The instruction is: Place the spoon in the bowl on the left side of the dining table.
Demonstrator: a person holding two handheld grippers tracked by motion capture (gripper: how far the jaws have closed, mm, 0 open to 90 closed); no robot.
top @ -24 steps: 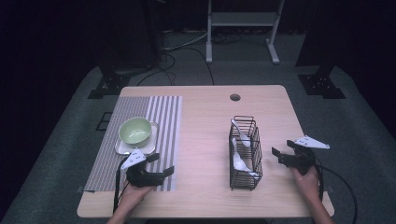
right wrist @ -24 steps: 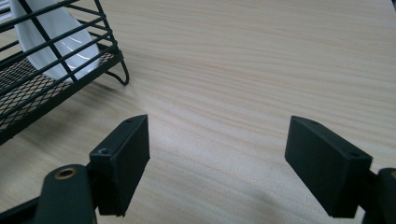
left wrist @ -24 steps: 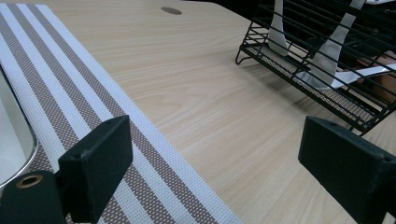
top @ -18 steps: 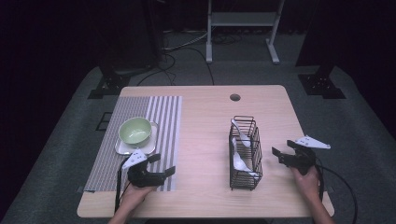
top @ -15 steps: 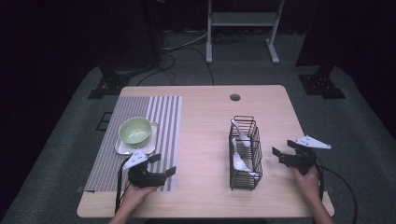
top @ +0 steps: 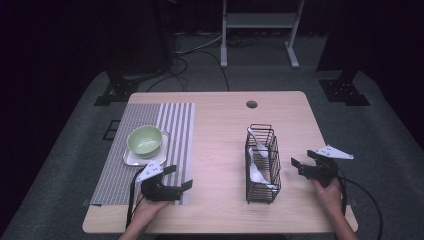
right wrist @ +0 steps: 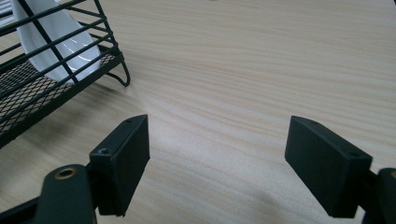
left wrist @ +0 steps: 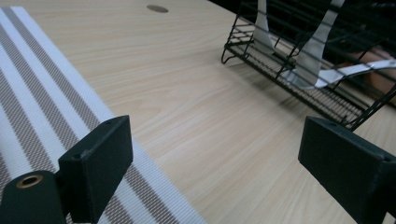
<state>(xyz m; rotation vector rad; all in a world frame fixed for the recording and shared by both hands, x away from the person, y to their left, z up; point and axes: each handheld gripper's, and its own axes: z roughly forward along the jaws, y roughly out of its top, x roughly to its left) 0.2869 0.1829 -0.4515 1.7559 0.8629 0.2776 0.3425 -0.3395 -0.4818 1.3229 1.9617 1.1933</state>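
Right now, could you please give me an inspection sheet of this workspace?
Surface: pale wooden table with a round hole near the far edge; striped mat on its left part.
Job's things: black wire basket right of centre, holding two white spoons; green bowl on a white tray on the mat.
Clutter: nothing seen.
Grippers: left gripper low over the mat's near edge, fingers wide apart, nothing between them; right gripper right of the basket, open, empty.
Cables: one trails from each gripper; more on the floor behind.
Surroundings: dark room, grey carpet, metal stand legs behind.
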